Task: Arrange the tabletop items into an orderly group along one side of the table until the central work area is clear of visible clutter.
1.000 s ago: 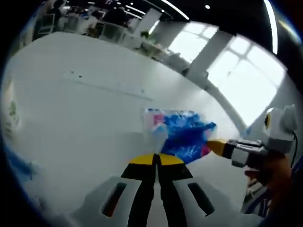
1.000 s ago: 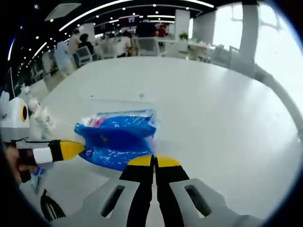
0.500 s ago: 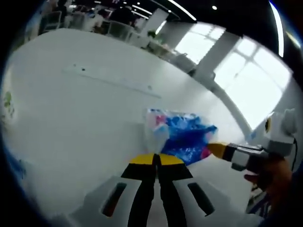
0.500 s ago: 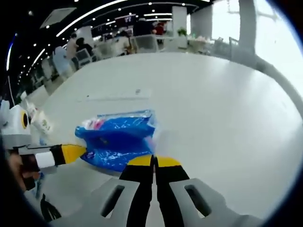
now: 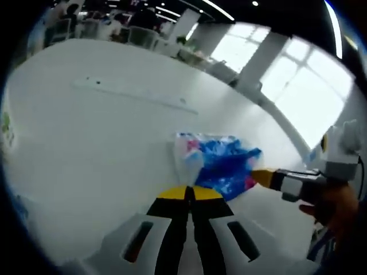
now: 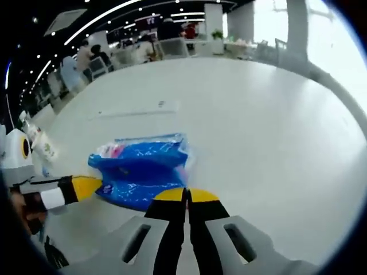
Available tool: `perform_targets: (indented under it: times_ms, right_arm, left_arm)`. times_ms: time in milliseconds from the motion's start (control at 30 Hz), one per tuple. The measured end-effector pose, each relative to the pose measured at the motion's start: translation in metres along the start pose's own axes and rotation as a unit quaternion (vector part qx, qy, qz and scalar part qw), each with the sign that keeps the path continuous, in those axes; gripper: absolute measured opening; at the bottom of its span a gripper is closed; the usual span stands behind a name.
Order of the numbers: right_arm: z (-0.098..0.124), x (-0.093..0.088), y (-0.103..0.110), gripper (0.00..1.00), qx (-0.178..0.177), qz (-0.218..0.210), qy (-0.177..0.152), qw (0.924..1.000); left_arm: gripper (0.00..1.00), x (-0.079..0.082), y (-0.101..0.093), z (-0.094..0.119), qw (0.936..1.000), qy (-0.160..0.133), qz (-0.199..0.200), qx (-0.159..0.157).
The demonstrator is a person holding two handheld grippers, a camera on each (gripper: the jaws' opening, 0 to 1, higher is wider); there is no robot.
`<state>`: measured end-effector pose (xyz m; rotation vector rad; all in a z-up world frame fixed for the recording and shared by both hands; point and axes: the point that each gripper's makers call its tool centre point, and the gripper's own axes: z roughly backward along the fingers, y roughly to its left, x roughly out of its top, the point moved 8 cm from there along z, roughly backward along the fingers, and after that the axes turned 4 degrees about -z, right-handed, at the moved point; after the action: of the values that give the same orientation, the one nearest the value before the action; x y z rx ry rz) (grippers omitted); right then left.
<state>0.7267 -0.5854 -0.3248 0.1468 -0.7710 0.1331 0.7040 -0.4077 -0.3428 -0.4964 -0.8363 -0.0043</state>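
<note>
A crumpled blue plastic packet [image 5: 222, 163] with pink and white print hangs just over the white table [image 5: 92, 149], stretched between my two grippers. My left gripper [image 5: 188, 193] has its jaws shut, and the packet's near left corner runs in at its yellow tips. My right gripper [image 5: 259, 176] reaches in from the right in a hand, shut on the opposite corner. In the right gripper view the packet [image 6: 143, 169] sits left of centre. My right gripper [image 6: 186, 196] is shut at its lower edge and my left gripper [image 6: 86, 186] pinches its left end.
A thin white strip [image 5: 135, 96] lies flat across the table [image 6: 269, 132] beyond the packet. A small printed bottle or pouch [image 6: 40, 140] stands near the table's left edge. Chairs and people are far behind, and bright windows line the right side.
Both cameras have drifted slightly, so the strip and background have shifted. The packet keeps its place between the two shut grippers.
</note>
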Motion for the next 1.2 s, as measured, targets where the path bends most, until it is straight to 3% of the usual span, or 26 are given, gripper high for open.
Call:
perform_targets:
  times_ms: [333, 500, 767, 833, 900, 1000, 1200]
  right_arm:
    - [-0.007, -0.002, 0.001, 0.02, -0.009, 0.047, 0.012, 0.9988]
    - [-0.008, -0.003, 0.004, 0.03, -0.023, 0.07, 0.016, 0.9971]
    - [-0.009, -0.001, 0.003, 0.04, -0.025, 0.065, 0.015, 0.9974]
    - [-0.006, 0.001, 0.003, 0.05, -0.027, 0.1, 0.015, 0.9945]
    - [-0.004, 0.003, 0.005, 0.06, -0.035, 0.106, 0.011, 0.9937]
    - [-0.002, 0.006, 0.003, 0.09, -0.03, 0.092, 0.008, 0.9952]
    - [0.005, 0.012, 0.0, 0.27, -0.035, 0.081, -0.011, 0.996]
  left_arm:
    - [0.0, 0.002, 0.0, -0.002, 1.0, -0.005, -0.001, 0.006]
    - [0.0, 0.0, -0.003, -0.001, 0.9988, -0.018, -0.044, 0.014]
    - [0.02, 0.002, -0.002, 0.0, 0.9983, -0.018, -0.054, 0.014]
    - [0.04, 0.003, -0.003, 0.001, 0.9977, -0.018, -0.063, 0.018]
    - [0.07, 0.005, -0.002, 0.0, 0.9973, -0.019, -0.069, 0.02]
    - [0.14, 0.007, -0.001, 0.002, 0.9965, -0.017, -0.078, 0.022]
    - [0.21, 0.012, 0.0, 0.009, 0.9969, -0.017, -0.075, 0.016]
